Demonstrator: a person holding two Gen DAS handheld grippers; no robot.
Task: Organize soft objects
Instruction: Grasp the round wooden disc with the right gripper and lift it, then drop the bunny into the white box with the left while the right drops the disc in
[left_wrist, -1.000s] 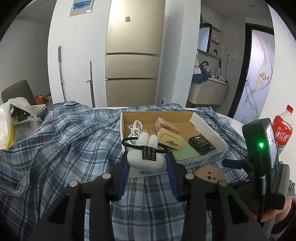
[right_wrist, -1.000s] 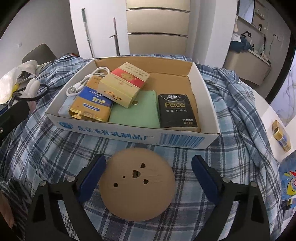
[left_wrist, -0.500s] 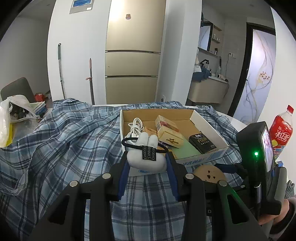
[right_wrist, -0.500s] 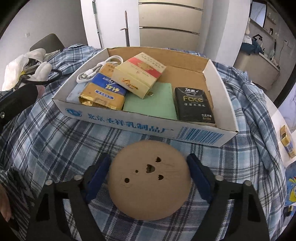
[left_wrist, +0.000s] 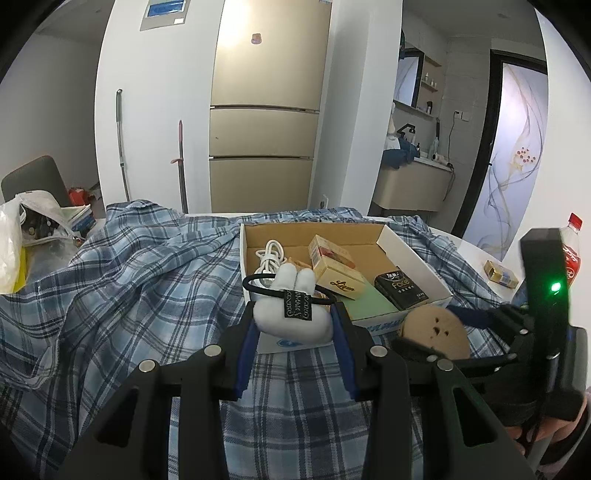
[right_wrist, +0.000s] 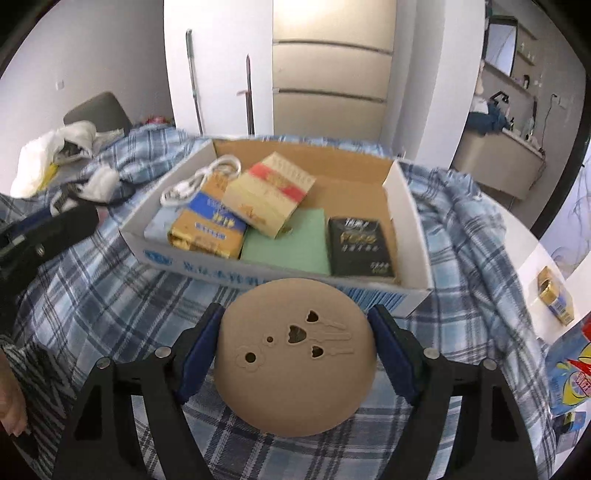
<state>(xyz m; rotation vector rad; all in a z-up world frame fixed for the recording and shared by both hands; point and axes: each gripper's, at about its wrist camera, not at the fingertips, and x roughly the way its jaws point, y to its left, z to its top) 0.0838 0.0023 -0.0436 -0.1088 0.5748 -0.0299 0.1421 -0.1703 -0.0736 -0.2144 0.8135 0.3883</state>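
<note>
My left gripper (left_wrist: 293, 326) is shut on a white plush rabbit hair tie (left_wrist: 291, 314) with a black elastic loop and a black tag, held above the plaid cloth in front of the cardboard box (left_wrist: 417, 254). My right gripper (right_wrist: 297, 354) is shut on a round tan disc (right_wrist: 295, 354) with small cut-out holes, lifted off the cloth just before the box's front wall (right_wrist: 207, 264). The disc also shows in the left wrist view (left_wrist: 434, 332). The box holds a white cable (right_wrist: 192, 181), cigarette packs, a green pad (right_wrist: 291, 242) and a black tissue pack (right_wrist: 360, 242).
A blue plaid cloth (left_wrist: 129, 280) covers the table. A white plastic bag (left_wrist: 14, 251) lies at far left. A red drink bottle (left_wrist: 570, 251) and a small gold pack (right_wrist: 556, 301) stand at the right. A fridge (left_wrist: 266, 110) is behind.
My right gripper has closed on the tan disc and lifted it toward the box. My left gripper still holds the plush hair tie, nearly unmoved.
</note>
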